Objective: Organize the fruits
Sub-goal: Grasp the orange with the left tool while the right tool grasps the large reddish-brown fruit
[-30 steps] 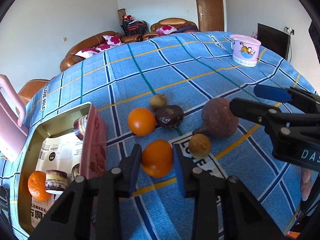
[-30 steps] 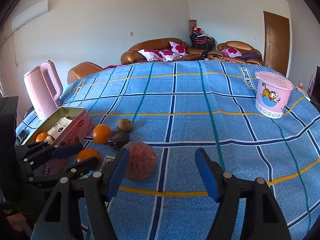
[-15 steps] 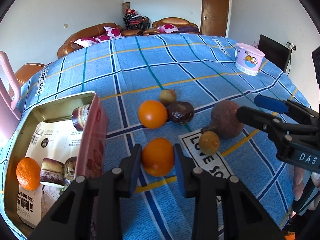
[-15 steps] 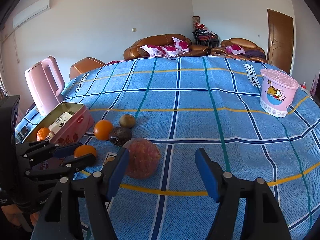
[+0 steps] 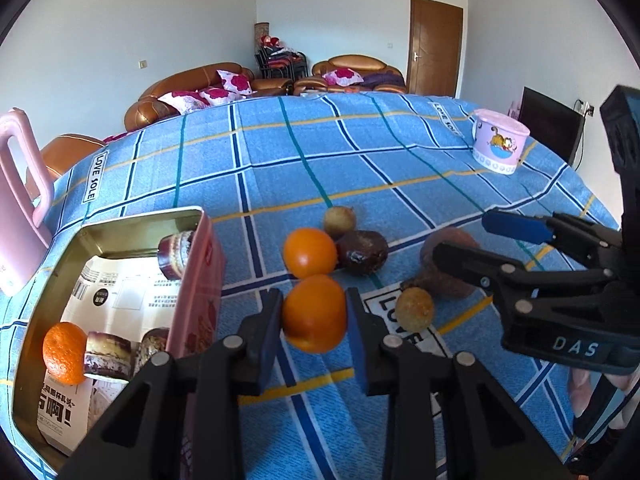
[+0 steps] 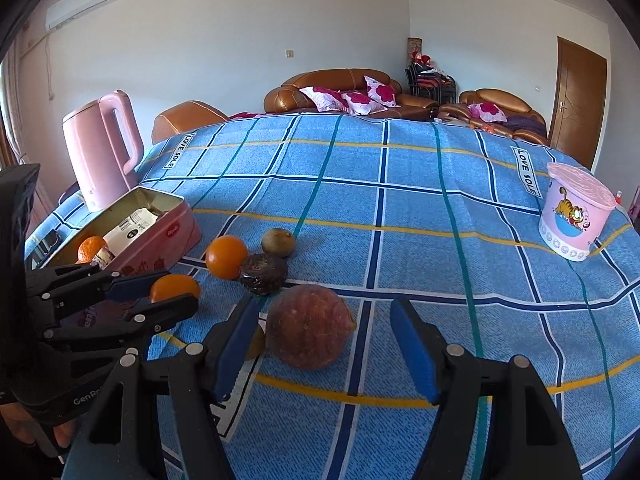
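Observation:
An orange [image 5: 314, 314] sits between the pads of my left gripper [image 5: 314, 300], whose jaws are closing and press on both its sides. From the right wrist the same orange [image 6: 174, 286] shows in the left gripper [image 6: 176, 290] beside a pink tin box [image 6: 160, 196]. My right gripper [image 6: 324, 312] is open, its fingers on either side of a big reddish-brown fruit [image 6: 308, 332] without touching it. Behind lie a second orange [image 5: 310, 252], a dark wrinkled fruit [image 5: 362, 252] and a small brown fruit [image 5: 339, 220]. A small yellowish fruit [image 5: 415, 308] lies by the big one.
The open tin box [image 5: 140, 224] at the left holds another orange [image 5: 64, 352], snack cakes and a printed packet. A pink kettle [image 6: 104, 148] stands behind it. A pink cartoon tub [image 6: 572, 216] stands far right on the blue checked cloth. Sofas lie beyond the table.
The left gripper has rolled slightly with the orange still between its pads. The right gripper has kept its place and its opening.

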Demonstrator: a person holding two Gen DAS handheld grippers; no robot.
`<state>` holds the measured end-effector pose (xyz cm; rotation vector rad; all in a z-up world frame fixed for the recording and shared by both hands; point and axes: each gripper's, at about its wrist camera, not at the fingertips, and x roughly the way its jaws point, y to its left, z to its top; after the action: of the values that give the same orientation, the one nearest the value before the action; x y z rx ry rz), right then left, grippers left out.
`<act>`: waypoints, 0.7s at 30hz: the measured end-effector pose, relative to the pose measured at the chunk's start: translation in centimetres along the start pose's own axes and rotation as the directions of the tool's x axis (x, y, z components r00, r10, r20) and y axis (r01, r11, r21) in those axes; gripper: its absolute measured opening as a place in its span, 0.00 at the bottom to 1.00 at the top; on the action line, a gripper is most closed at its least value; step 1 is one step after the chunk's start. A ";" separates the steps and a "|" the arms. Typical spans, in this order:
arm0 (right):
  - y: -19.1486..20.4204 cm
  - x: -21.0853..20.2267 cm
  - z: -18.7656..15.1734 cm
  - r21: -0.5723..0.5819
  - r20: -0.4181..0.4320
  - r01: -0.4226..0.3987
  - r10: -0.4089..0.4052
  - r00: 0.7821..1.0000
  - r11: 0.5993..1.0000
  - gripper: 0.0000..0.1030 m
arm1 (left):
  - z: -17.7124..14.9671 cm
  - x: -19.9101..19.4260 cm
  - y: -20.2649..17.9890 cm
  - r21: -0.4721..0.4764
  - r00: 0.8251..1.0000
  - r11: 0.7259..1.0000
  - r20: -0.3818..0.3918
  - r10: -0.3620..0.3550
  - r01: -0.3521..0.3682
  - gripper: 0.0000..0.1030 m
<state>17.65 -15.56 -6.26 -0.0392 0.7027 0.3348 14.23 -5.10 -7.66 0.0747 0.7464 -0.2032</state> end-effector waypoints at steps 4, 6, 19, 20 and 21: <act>-0.3 1.4 0.2 0.033 -0.042 -0.015 0.016 0.999 0.999 0.68 | 0.4 0.3 0.2 -0.024 1.000 1.000 0.007 0.010 -0.010 0.31; -0.2 1.7 0.2 0.035 -0.058 -0.025 0.027 0.998 0.999 0.68 | 0.5 0.5 0.2 -0.022 1.000 1.000 0.002 0.010 -0.010 0.31; -0.3 2.7 0.0 0.063 -0.104 -0.094 0.101 0.989 0.994 0.49 | 0.3 -0.5 0.5 -0.044 0.998 0.999 0.056 0.012 -0.010 0.31; -0.3 2.6 0.0 0.060 -0.096 -0.095 0.100 0.990 0.994 0.49 | 0.3 -0.6 0.6 -0.046 0.998 0.999 0.060 0.014 -0.012 0.31; -0.2 2.4 0.0 0.058 -0.088 -0.094 0.099 0.991 0.994 0.49 | 0.3 -0.7 0.6 -0.046 0.998 0.999 0.064 0.017 -0.014 0.31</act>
<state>19.42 -15.06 -7.85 0.0305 0.8051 0.4084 14.09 -4.51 -6.98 0.0302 0.6858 -0.1726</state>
